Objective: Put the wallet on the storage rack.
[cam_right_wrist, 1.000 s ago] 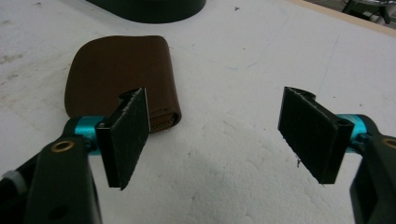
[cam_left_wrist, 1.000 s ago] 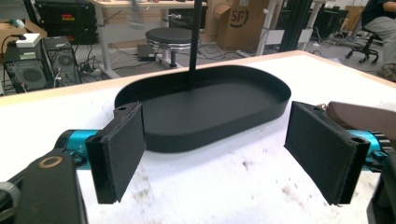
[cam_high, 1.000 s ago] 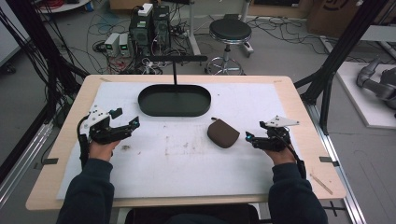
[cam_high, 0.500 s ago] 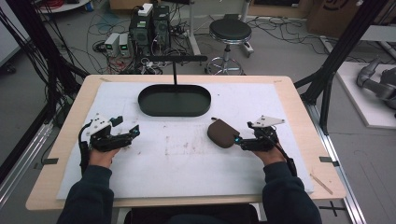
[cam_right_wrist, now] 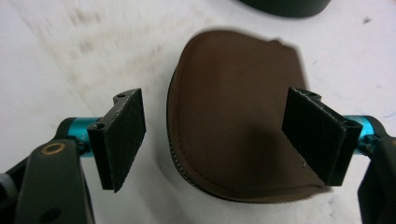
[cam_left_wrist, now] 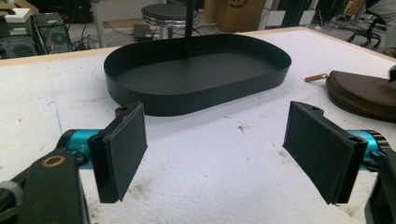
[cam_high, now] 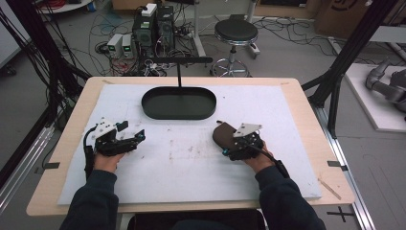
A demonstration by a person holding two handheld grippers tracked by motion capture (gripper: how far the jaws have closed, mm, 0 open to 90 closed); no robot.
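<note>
A brown zipped leather pouch [cam_right_wrist: 233, 112] lies flat on the white foam mat, right of centre [cam_high: 223, 133]. My right gripper [cam_high: 229, 149] hovers over its near edge, open, and in the right gripper view [cam_right_wrist: 215, 140] the jaws stand either side of the pouch without touching it. On the left of the mat my left gripper [cam_high: 139, 136] is open with nothing between its jaws [cam_left_wrist: 215, 149]. It points toward the black oval tray [cam_left_wrist: 196, 70]. In the left gripper view the pouch [cam_left_wrist: 364, 93] shows at the right edge with a brass zip pull.
The black oval tray [cam_high: 178, 103] sits at the back centre of the mat, with a thin black post behind it. White mat [cam_high: 191, 158] covers most of the wooden table. A stool, computers and cables stand on the floor beyond.
My right gripper has moved left and forward, from the mat's right side to over the pouch's near edge. The left gripper has drifted slightly toward the near side.
</note>
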